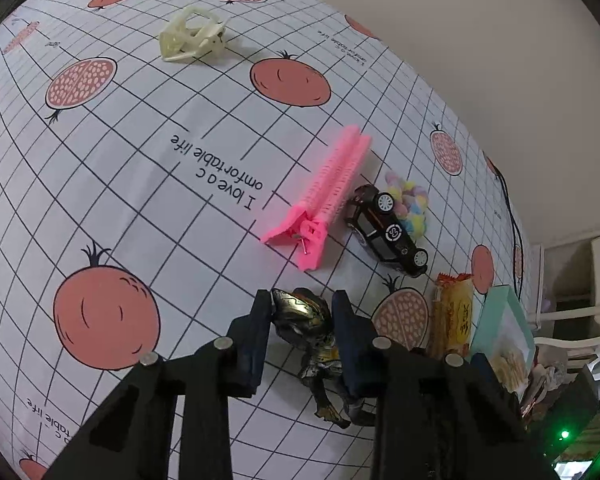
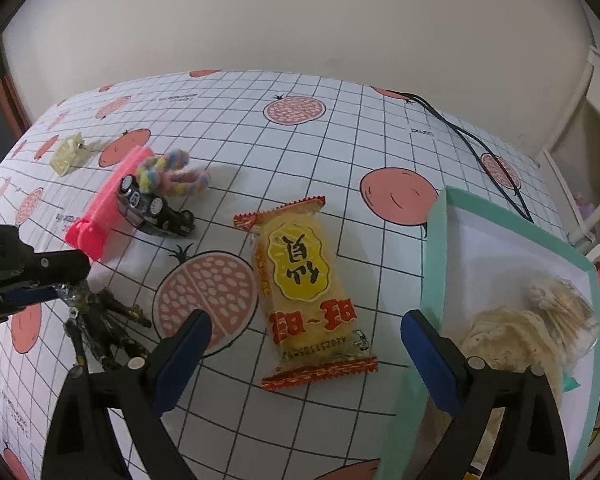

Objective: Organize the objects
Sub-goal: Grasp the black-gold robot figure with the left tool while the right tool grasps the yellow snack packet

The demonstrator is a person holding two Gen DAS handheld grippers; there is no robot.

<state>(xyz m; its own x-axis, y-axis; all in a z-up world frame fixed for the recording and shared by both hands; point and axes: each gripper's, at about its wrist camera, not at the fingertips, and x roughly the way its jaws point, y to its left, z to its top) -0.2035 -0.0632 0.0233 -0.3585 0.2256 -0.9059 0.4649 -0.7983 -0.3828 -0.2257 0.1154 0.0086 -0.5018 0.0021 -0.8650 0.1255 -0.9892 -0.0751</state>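
Left gripper (image 1: 300, 312): fingers narrowed onto a black-and-gold action figure (image 1: 312, 332), pads pressing either side of its head and torso, legs trailing below toward the camera. Grip sits high on the body, probably because the head is the bulkiest part to pinch. Whether the figure is lifted or touching the table (image 1: 120, 200) cannot be told from this view.

Right gripper (image 2: 304, 344): fingers spread wide, holding nothing. It hovers over the yellow rice-cracker packet (image 2: 306, 280), which lies flat on the table between the finger lines; likely the next pick.

Outward: mint-green box (image 2: 434, 240) just right of the packet, with a cream knitted item (image 2: 512, 340) already inside; judged the collection point. Pink comb clip (image 1: 320, 200), black toy car (image 1: 388, 232) on its side and pastel pom-pom braid (image 1: 410, 204) cluster close together; cream claw clip (image 1: 194, 34) lies well apart at the far side.

View differences: the right wrist view shows the box interior, the left gripper from the side, and the figure's legs dangling beneath it. The left wrist view alone shows the pad contact on the figure.
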